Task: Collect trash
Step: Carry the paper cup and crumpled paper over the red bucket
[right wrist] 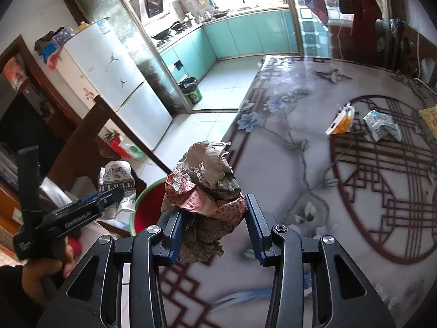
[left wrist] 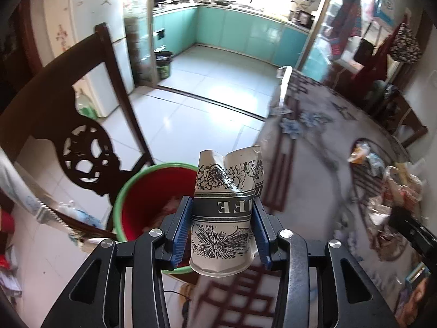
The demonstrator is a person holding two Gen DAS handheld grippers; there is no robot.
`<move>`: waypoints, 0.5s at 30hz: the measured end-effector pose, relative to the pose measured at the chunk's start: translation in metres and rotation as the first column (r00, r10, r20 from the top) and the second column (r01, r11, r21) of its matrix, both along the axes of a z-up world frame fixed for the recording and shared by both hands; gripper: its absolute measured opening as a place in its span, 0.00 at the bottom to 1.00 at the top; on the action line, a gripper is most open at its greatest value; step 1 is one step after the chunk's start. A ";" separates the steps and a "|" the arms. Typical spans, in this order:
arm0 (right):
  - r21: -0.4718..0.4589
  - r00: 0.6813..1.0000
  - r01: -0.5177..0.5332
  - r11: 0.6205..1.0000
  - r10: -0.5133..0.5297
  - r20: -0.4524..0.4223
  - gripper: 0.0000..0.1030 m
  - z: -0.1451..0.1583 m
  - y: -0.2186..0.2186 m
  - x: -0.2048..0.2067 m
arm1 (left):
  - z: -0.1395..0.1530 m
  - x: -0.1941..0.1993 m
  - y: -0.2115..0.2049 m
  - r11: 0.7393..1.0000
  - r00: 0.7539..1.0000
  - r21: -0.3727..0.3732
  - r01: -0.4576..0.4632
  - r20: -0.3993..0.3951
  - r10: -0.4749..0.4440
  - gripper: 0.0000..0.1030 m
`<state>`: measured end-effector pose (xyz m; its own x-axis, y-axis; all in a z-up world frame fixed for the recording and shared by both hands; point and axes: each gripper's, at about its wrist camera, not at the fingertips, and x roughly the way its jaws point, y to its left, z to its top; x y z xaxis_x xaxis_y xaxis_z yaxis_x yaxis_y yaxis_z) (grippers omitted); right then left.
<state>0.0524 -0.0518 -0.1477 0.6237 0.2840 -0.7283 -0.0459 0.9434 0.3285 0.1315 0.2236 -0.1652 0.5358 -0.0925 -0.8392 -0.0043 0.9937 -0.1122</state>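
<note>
My left gripper [left wrist: 222,213] is shut on a crushed white paper cup [left wrist: 228,191] with black flower prints, held over the near rim of a red bucket with a green rim [left wrist: 153,191] that stands on the floor beside the table. The right wrist view shows that left gripper [right wrist: 109,195] with the cup [right wrist: 116,180] in a hand at the left. My right gripper [right wrist: 213,218] is shut on a crumpled wad of pink and grey printed paper [right wrist: 207,188], just right of the bucket [right wrist: 148,205], over the table's edge.
A flower-patterned table [right wrist: 314,164] carries an orange wrapper [right wrist: 341,121] and a blue-white wrapper [right wrist: 381,124]. A dark carved chair [left wrist: 82,136] stands behind the bucket. Beyond are a white fridge [right wrist: 109,71], tiled floor and a small dark bin [right wrist: 191,87] at the kitchen door.
</note>
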 end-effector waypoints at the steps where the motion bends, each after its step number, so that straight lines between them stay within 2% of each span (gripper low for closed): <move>1: 0.002 1.000 -0.008 1.000 0.008 0.001 0.38 0.000 0.002 0.000 | -0.001 0.001 0.003 1.000 1.000 0.010 -0.012 -0.003 0.012 0.39; 7: -0.001 0.999 -0.052 0.999 0.052 0.009 0.38 0.000 0.017 0.003 | -0.006 0.004 0.015 0.998 0.998 0.015 -0.055 -0.017 0.055 0.39; 12: -0.028 0.998 -0.065 0.997 0.065 0.000 0.38 -0.001 0.024 0.008 | -0.002 0.006 0.024 0.997 0.998 -0.014 -0.070 0.005 0.070 0.39; 15: -0.059 0.997 -0.076 0.995 0.076 -0.006 0.38 0.000 0.033 0.012 | 0.003 0.008 0.034 0.996 0.995 0.011 -0.093 0.023 0.093 0.39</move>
<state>0.0645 -0.0192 -0.1477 0.5990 0.2868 -0.7476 -0.1169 0.9550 0.2727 0.1398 0.2573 -0.1624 0.5601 -0.0317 -0.8278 -0.0941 0.9904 -0.1016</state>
